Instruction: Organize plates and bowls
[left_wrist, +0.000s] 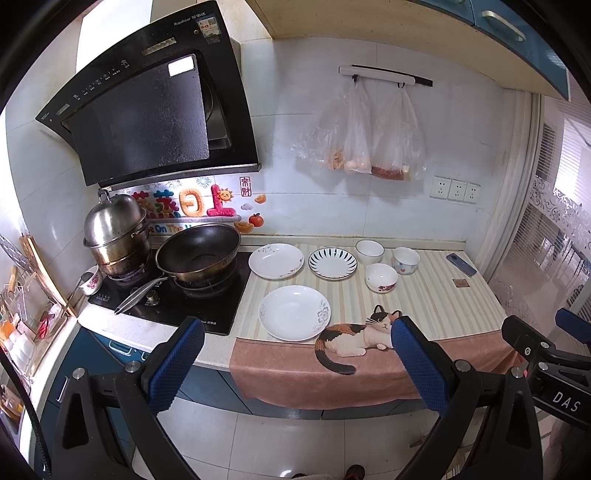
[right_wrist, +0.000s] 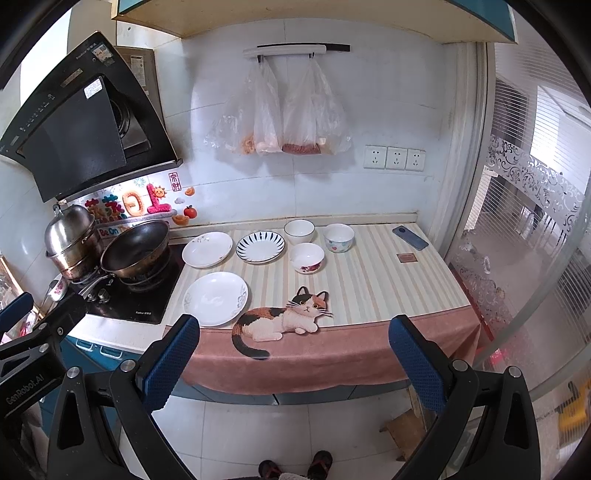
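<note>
Three plates lie on the striped cat mat (left_wrist: 424, 306): a white plate with a blue flower rim (left_wrist: 294, 312) (right_wrist: 216, 298) nearest, a white plate with twig marks (left_wrist: 276, 260) (right_wrist: 207, 249) behind it, and a blue-striped plate (left_wrist: 332, 262) (right_wrist: 260, 246). Three bowls stand to their right: a white bowl (left_wrist: 369, 251) (right_wrist: 299, 231), a patterned bowl (left_wrist: 406, 260) (right_wrist: 338, 237), and a red-flowered bowl (left_wrist: 381, 277) (right_wrist: 307, 257). My left gripper (left_wrist: 297, 330) and right gripper (right_wrist: 293, 326) hang open in front of the counter edge, holding nothing.
A hob (left_wrist: 173, 295) with a black wok (left_wrist: 198, 251) and a steel steamer pot (left_wrist: 116, 236) is left of the mat. A phone (left_wrist: 461, 264) and a small card (left_wrist: 460, 283) lie at the far right. Plastic bags (left_wrist: 362, 136) hang on the wall. A glass partition (right_wrist: 517, 221) bounds the right.
</note>
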